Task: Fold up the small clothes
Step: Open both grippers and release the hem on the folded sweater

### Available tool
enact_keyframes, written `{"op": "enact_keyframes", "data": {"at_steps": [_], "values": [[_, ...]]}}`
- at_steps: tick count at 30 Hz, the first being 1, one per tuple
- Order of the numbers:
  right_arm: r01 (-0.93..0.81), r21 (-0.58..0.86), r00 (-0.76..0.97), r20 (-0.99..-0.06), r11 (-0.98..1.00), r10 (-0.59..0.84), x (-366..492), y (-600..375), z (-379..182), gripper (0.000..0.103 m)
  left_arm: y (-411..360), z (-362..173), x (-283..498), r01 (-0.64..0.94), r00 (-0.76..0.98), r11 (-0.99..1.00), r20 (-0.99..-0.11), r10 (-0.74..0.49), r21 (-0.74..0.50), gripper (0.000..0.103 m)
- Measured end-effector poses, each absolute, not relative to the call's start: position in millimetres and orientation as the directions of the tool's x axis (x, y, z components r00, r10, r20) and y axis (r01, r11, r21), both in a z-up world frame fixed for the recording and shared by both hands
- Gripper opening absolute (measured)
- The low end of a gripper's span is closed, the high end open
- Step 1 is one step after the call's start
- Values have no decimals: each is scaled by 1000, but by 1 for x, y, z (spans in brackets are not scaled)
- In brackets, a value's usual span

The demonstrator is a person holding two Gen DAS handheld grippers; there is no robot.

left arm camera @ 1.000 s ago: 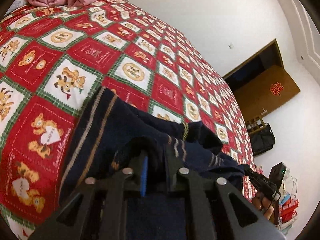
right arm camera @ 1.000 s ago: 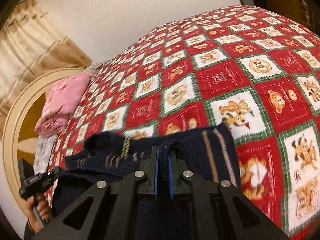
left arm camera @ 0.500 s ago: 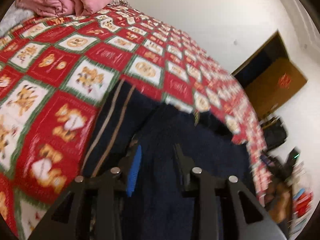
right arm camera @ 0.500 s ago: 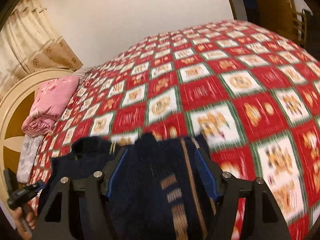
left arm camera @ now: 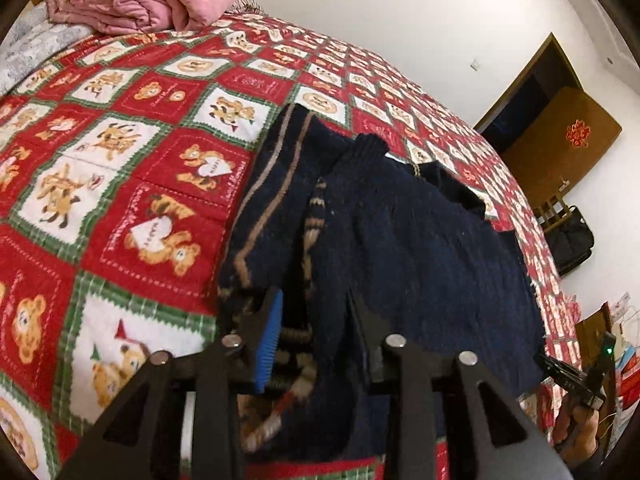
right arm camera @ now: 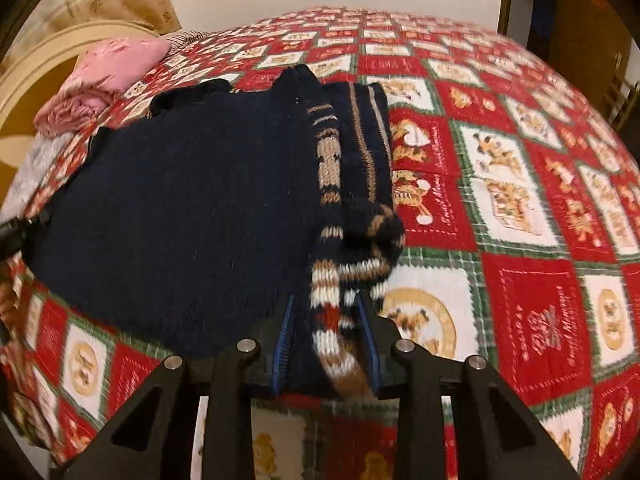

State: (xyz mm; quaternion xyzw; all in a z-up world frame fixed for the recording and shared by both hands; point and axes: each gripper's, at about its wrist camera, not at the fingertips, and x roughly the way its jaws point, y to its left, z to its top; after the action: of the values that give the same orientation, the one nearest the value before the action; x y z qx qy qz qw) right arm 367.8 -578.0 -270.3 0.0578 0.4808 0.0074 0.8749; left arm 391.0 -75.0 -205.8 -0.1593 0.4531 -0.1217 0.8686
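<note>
Your left gripper [left arm camera: 312,332] has let go: a second ago it was clamped on the navy sweater [left arm camera: 420,240], and now its jaws are opening, with the striped sleeve lying loose between them. Your right gripper [right arm camera: 326,336] also released, sprang wide, and its jaws are now closing around the striped cuff [right arm camera: 340,320] without clearly pinching it yet. Beyond both tools the sweater lies flat on the teddy-bear quilt [right arm camera: 520,200], one sleeve folded over its right side. That fold looks set; the cuff end probably needs tucking next.
</note>
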Motion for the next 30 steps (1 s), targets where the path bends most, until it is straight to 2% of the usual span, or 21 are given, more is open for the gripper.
{"op": "enact_keyframes", "data": {"at_steps": [1, 3, 5, 10, 13, 16, 18, 24, 27, 30], "values": [[38, 88, 530, -846, 995, 55, 365, -575, -270, 32, -76, -206, 387, 61, 563, 925, -753, -342, -375, 48], [22, 32, 518, -855, 999, 16, 360, -566, -271, 32, -77, -208, 379, 62, 565, 928, -753, -336, -368, 52], [13, -21, 520, -854, 1000, -24, 357, -560, -272, 32, -75, -213, 374, 66, 560, 926, -755, -342, -371, 52], [77, 10, 502, -864, 997, -30, 357, -566, -256, 32, -70, -217, 366, 74, 562, 915, -742, -367, -396, 52], [114, -10, 613, -786, 993, -78, 355, -557, -222, 32, -73, -213, 364, 82, 571, 922, -741, -354, -377, 52], [15, 93, 675, -736, 996, 59, 368, -537, -205, 37, -76, -213, 366, 76, 573, 925, -743, -345, -372, 55], [-31, 107, 643, -759, 994, 102, 383, -519, -214, 37, -78, -214, 368, 65, 574, 925, -745, -342, -374, 56], [-67, 77, 529, -843, 995, 101, 384, -484, -271, 37, -87, -219, 366, 79, 581, 944, -755, -305, -321, 59], [-88, 21, 600, -797, 996, 70, 358, -477, -277, 37, -94, -220, 364, 110, 584, 960, -765, -272, -257, 59], [-90, 74, 570, -814, 993, 112, 358, -484, -270, 37, -100, -222, 364, 128, 591, 971, -770, -239, -203, 60]]}}
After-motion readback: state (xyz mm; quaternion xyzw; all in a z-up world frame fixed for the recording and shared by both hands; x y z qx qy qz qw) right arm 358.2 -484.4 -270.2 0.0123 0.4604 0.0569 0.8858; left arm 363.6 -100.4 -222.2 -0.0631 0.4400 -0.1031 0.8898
